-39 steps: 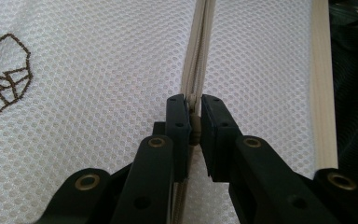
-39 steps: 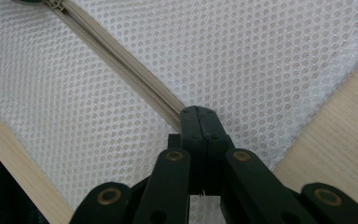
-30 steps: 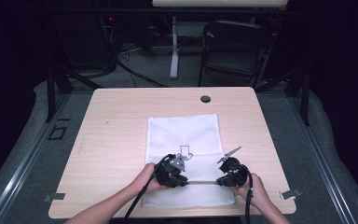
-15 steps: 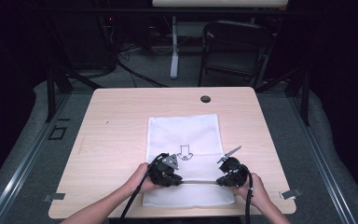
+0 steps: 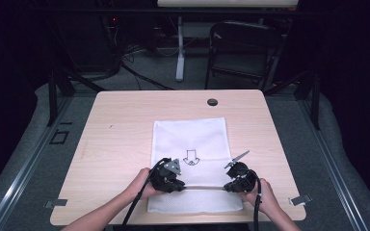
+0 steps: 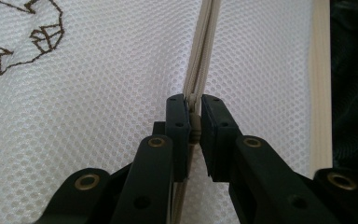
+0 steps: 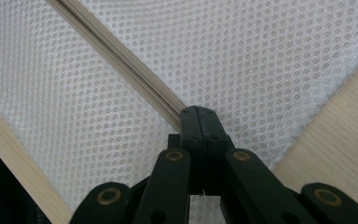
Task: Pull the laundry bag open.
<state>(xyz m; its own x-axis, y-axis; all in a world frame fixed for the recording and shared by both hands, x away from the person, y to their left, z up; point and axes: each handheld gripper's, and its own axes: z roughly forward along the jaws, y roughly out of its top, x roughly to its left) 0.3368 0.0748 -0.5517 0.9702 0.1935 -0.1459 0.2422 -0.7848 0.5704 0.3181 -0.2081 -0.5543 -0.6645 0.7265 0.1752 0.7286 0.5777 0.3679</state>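
The tabletop was pale wood with rounded corners, and a small dark round grommet sat near its far edge. Beyond that far edge a dark folding chair stood on the grey floor, with a white post to the chair's left and black cables trailing farther left.

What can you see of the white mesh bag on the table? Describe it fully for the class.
The bag is white honeycomb mesh, rectangular, lying flat on the wooden table near the front edge. A small dark line drawing is stitched near its middle. A beige zip runs across its near end. The left claw pinches the zip's slider; the right claw is shut on the zip's other end.
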